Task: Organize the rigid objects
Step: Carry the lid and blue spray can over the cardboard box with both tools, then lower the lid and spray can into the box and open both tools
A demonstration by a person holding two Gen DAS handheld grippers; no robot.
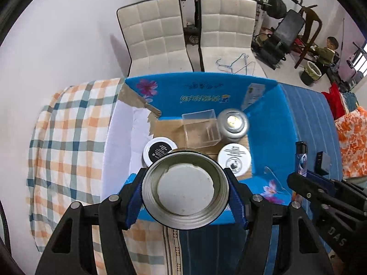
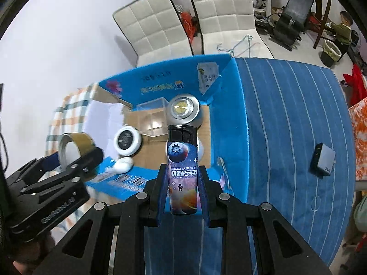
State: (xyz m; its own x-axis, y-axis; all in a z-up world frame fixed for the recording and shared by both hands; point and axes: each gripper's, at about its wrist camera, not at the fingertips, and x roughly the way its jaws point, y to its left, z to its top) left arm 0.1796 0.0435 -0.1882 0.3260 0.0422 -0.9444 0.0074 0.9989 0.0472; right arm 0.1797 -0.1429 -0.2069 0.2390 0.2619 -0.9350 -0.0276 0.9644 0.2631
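While the left tool (image 1: 185, 190) pinches a ribbed metal lid (image 1: 185, 189), the right tool (image 2: 182, 183) clamps a glossy printed cylinder (image 2: 182, 174).

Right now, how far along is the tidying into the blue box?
Done: clear case, silver can and two white jars in the blue box. In hand: metal lid left, printed bottle right. Left: grey adapter on the cloth.
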